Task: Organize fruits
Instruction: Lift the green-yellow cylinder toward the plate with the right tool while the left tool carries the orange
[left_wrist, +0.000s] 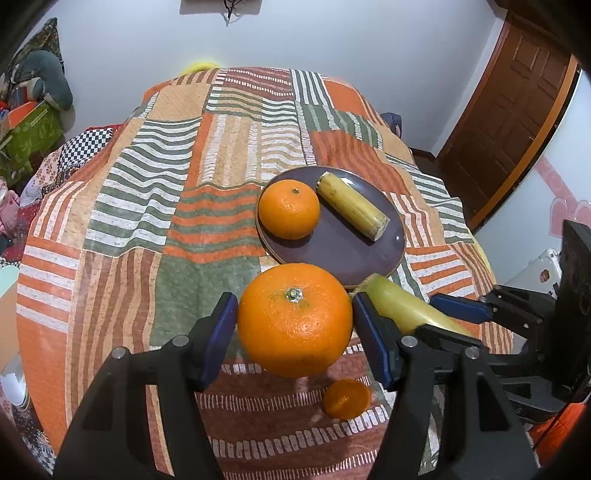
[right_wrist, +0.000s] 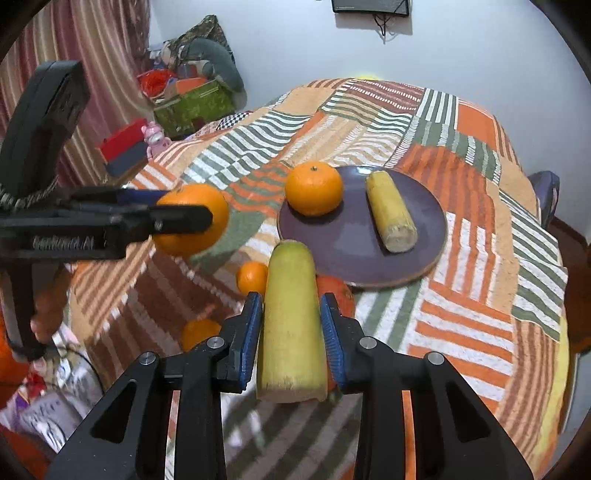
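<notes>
Left wrist view, lower centre: my left gripper is pinching the large orange across its widest part, both blue pads on the skin and the stem end facing up. The fruit is hanging clear of the patchwork cloth, with a small orange lying on the cloth beneath it.

Centre right of the same frame: the purple plate is already carrying one orange on its left part and a cut yellow stalk lying diagonally. Its near part is bare.

Right wrist view, lower centre: my right gripper is clamping a second yellow-green stalk piece by its sides, the length running away from me towards the plate's near rim. Two oranges are sitting on the cloth just past it, one partly hidden behind the stalk.

Step in hand, as I read it: carrying both pieces to the plate. To do it well, I am thinking of lowering the large orange onto the bare near part, flat, so it does not roll off the rim. The stalk should go parallel to the first one, set down fully before the pads part. The two grippers are close together; placing one piece at a time should avoid a knock.
</notes>
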